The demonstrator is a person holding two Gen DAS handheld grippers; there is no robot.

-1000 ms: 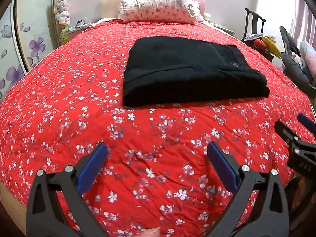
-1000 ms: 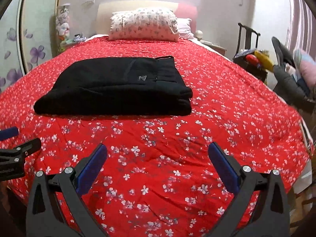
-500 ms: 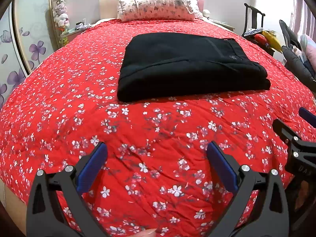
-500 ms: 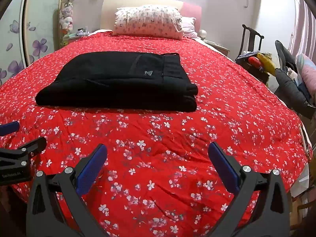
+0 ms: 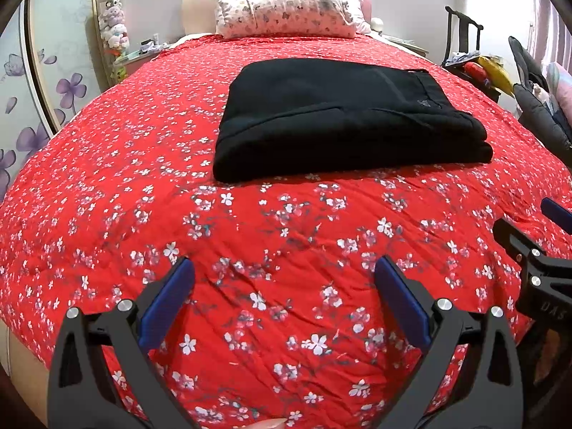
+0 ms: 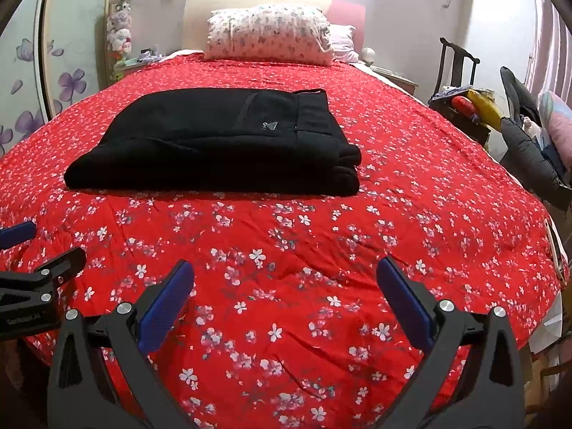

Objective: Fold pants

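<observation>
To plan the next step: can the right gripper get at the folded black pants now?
Probably yes: the right gripper is open, and only bare red bedspread lies before the pants.

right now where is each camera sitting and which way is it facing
Left wrist: on the left gripper, facing up the bed toward the folded pants; the right gripper shows at its right edge.
Right wrist: on the right gripper, same direction; the left gripper shows at its left edge.
Shared: pants, bed, pillow.
</observation>
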